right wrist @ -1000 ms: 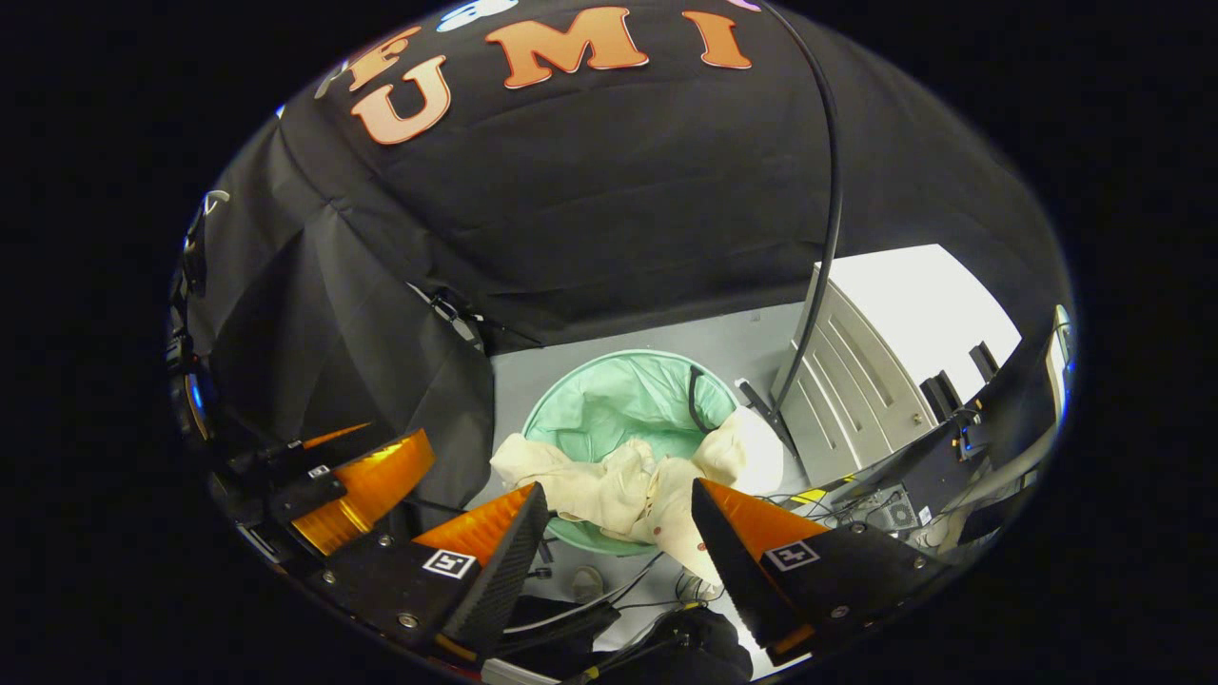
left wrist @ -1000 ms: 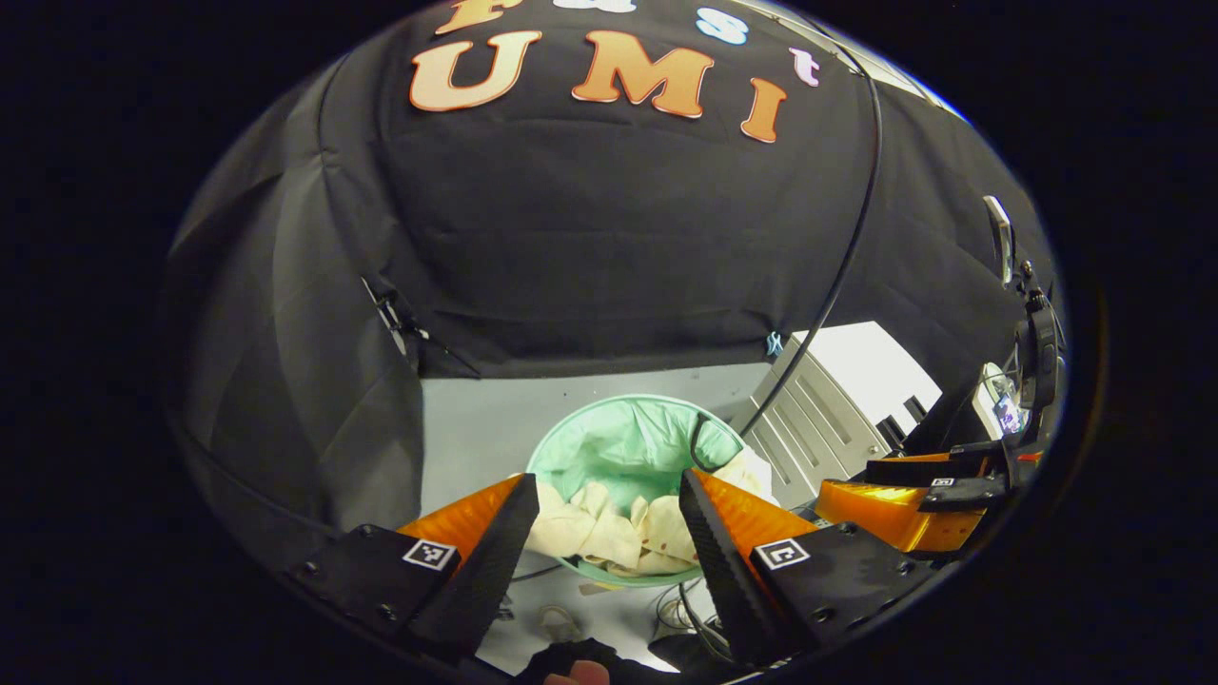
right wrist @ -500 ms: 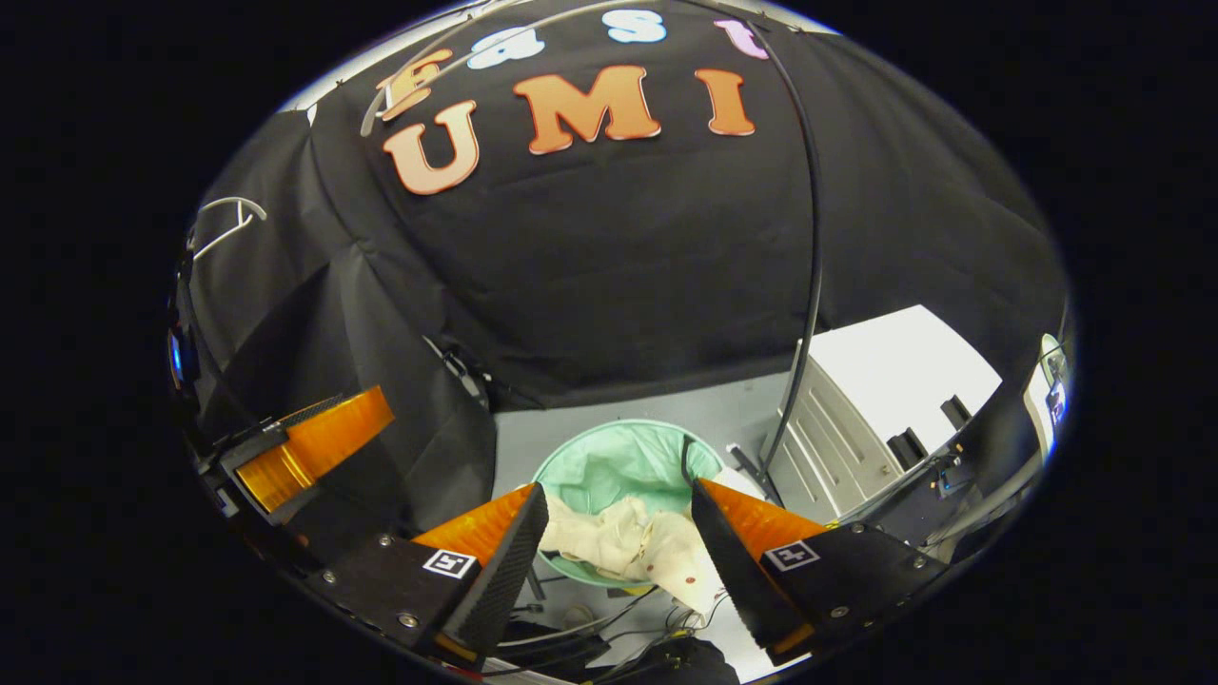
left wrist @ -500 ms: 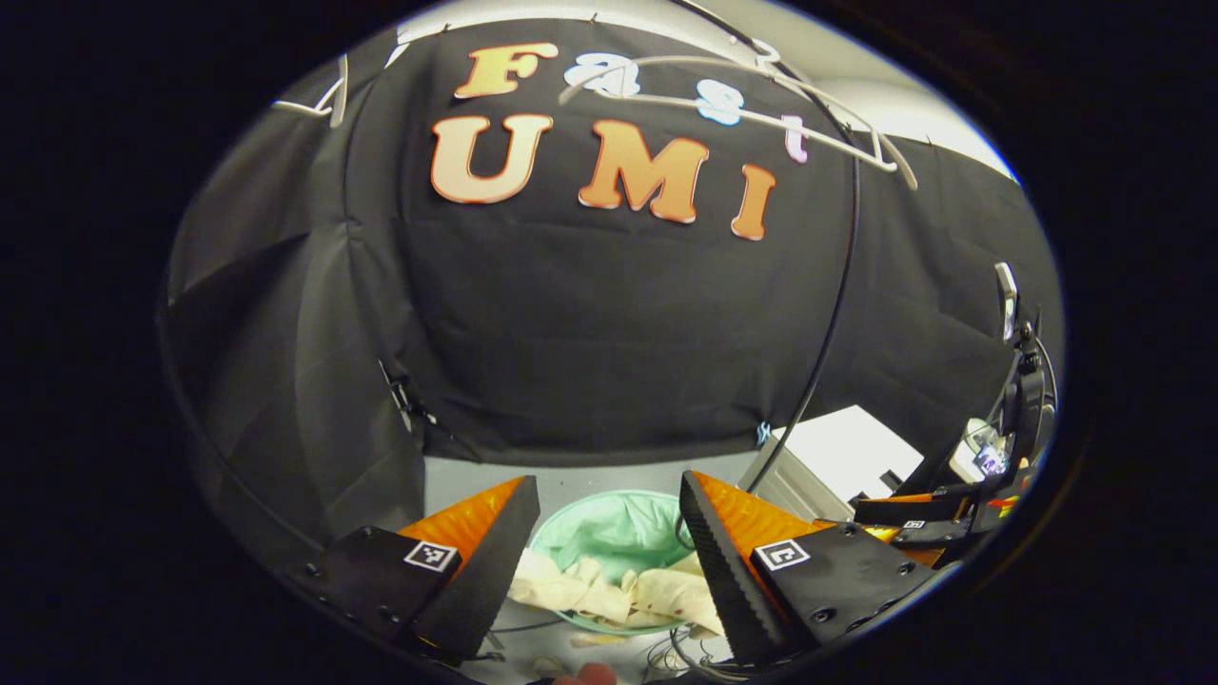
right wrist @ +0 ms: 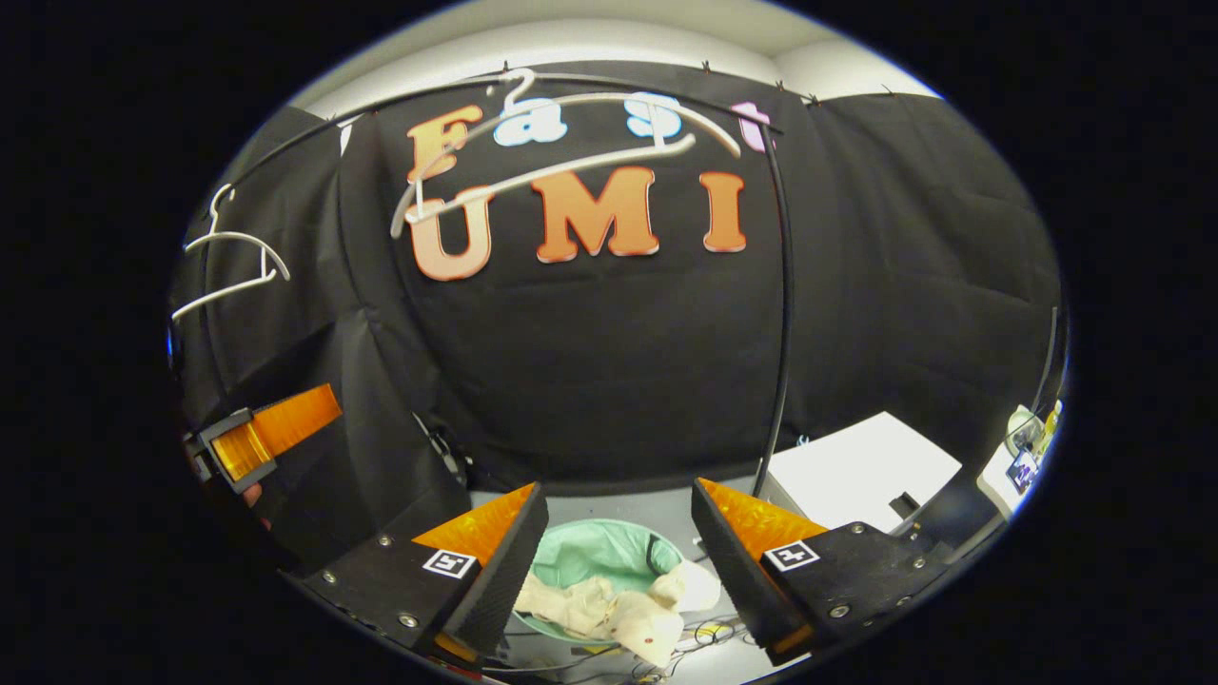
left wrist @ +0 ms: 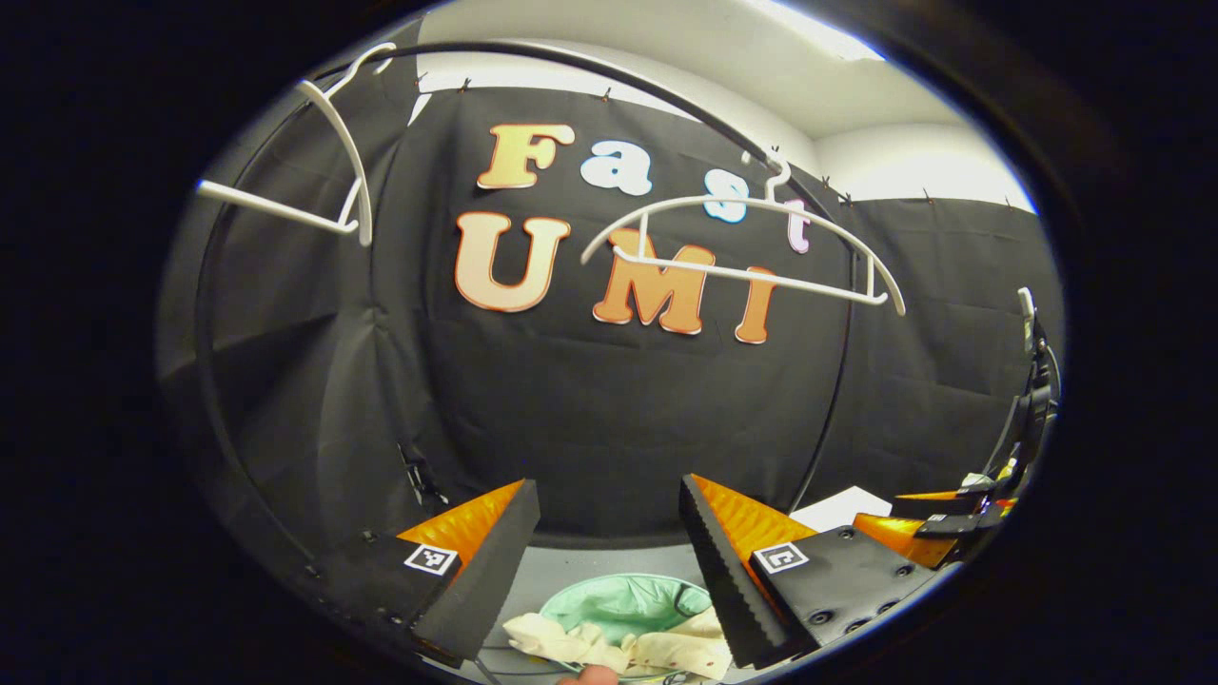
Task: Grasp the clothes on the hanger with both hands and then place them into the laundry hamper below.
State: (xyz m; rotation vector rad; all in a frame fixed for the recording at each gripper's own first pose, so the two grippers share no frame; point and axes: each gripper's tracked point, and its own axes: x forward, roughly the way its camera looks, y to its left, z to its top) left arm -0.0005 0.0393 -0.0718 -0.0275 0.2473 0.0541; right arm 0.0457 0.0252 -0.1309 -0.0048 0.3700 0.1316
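Basically done: hanger [left wrist: 742,271] on the rail hangs bare, cream clothes [right wrist: 609,614] sit in the green laundry hamper [right wrist: 595,561] with part draped over its rim, left gripper [left wrist: 609,561] and right gripper [right wrist: 618,561] both spread, empty.

Cream clothes [right wrist: 609,609] with small red spots; mint-green laundry hamper [right wrist: 599,554]; white hangers [left wrist: 742,243]; orange-and-black tongs [right wrist: 618,557]; grey floor [right wrist: 666,504].
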